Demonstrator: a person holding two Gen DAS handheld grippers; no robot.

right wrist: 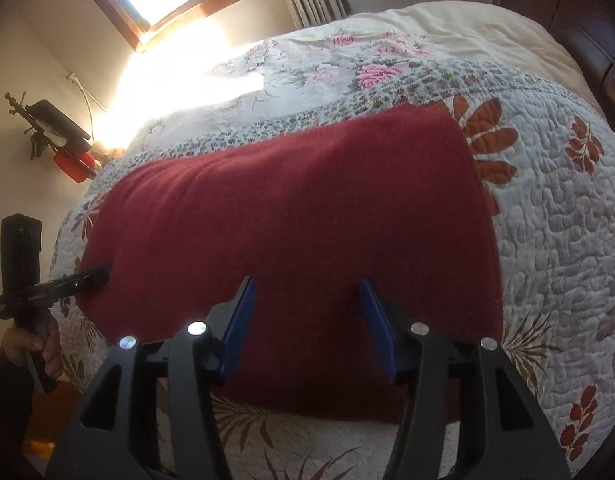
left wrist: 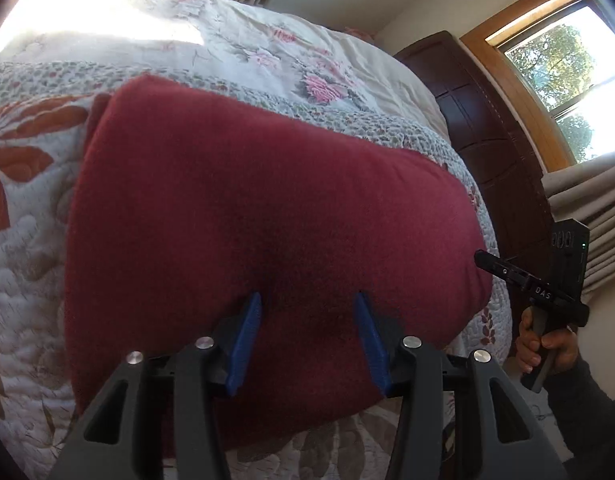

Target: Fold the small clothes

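While spread flat, red cloth [left wrist: 235, 200] between open jaws

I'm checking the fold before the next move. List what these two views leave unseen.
- Red garment, left wrist view: its near edge is hidden behind the left tongs.
- Same garment, right wrist view: near hem covered by the right tongs.
- Both views: the garment's type and layer count cannot be told; the fabric is blurred.
- Items on the wall: too small to identify.

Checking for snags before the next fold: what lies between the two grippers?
Only the red garment itself. In the right wrist view, unbroken red cloth runs from the left gripper to the right gripper; nothing else lies on it.
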